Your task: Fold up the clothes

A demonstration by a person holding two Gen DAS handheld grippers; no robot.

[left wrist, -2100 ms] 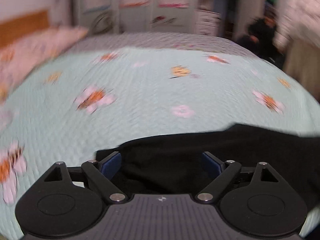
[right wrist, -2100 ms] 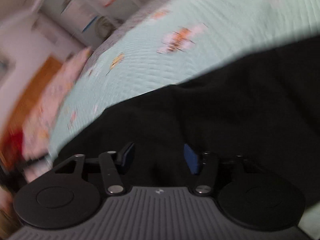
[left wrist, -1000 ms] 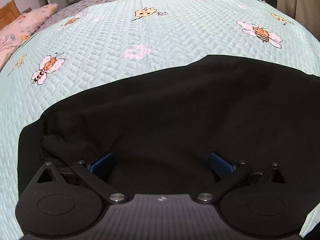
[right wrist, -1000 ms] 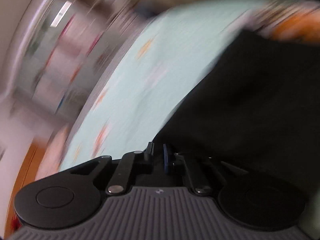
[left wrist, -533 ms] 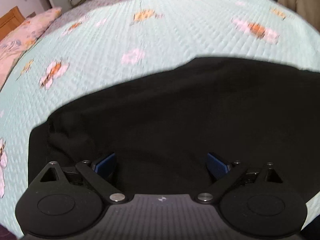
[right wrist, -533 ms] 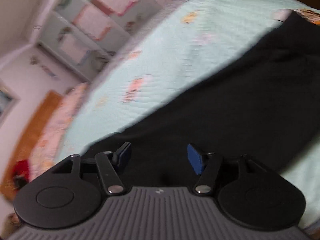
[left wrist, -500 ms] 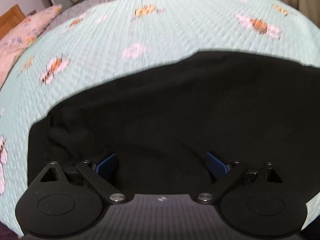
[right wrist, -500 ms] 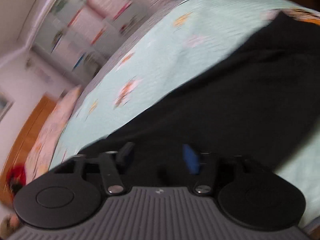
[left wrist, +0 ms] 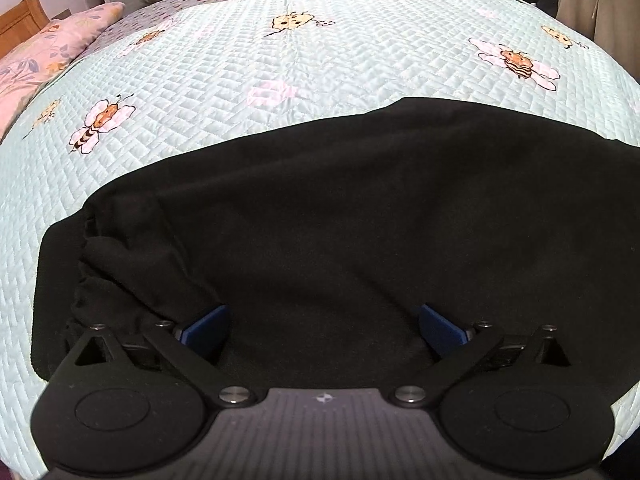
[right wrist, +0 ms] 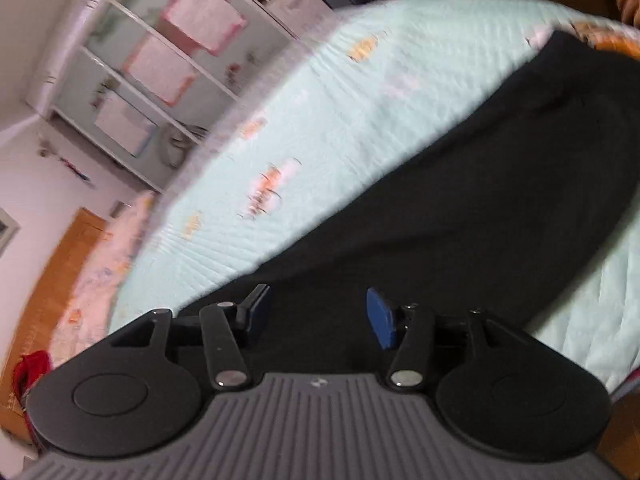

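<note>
Left wrist view: bee-print quilt under black garment, left tongs wide apart (right tongs opening, empty).

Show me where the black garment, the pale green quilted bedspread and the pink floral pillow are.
black garment (left wrist: 360, 208), left wrist view, middle of cloth
pale green quilted bedspread (left wrist: 340, 60), left wrist view, bare quilting
pink floral pillow (left wrist: 60, 40), left wrist view, top face

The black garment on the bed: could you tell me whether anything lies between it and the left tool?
Nothing visible does. The left tool hangs open directly over the black garment, which lies bare on the quilt, with no other object on top.
</note>
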